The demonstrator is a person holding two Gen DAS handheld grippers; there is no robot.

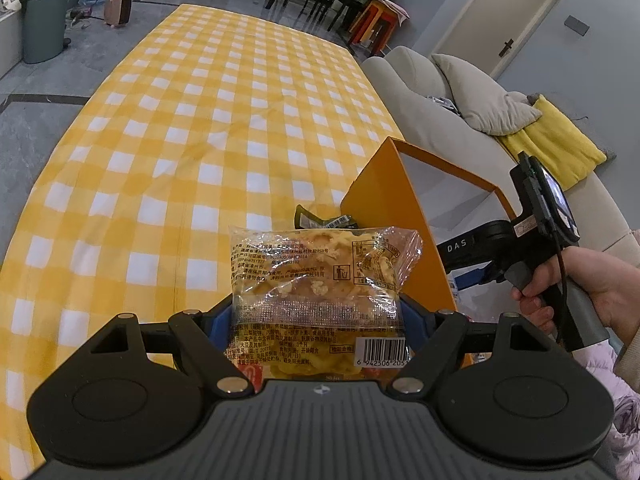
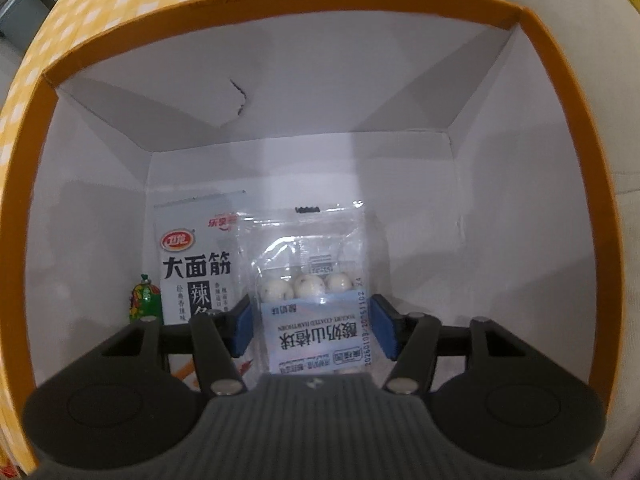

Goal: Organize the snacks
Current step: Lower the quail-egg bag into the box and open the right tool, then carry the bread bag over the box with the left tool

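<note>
Right wrist view: right gripper (image 2: 312, 332), inside the box (image 2: 24, 184), just loosening around the hawthorn bag (image 2: 312, 280); left gripper (image 1: 316, 320) clamps the pastry bag (image 1: 320, 276), the box at two o'clock. Next, lift out.

A: What's in the left claw (image 1: 316, 316)?
B: A clear packet of yellow snacks (image 1: 320, 280), squeezed between its blue pads above the checked bench (image 1: 208, 120).
A: And beside the packet?
B: An orange box (image 1: 404, 216) just right of it, a dark wrapper (image 1: 324, 222) behind it. Further right, a hand (image 1: 580, 292) grips the other tool's handle.
</note>
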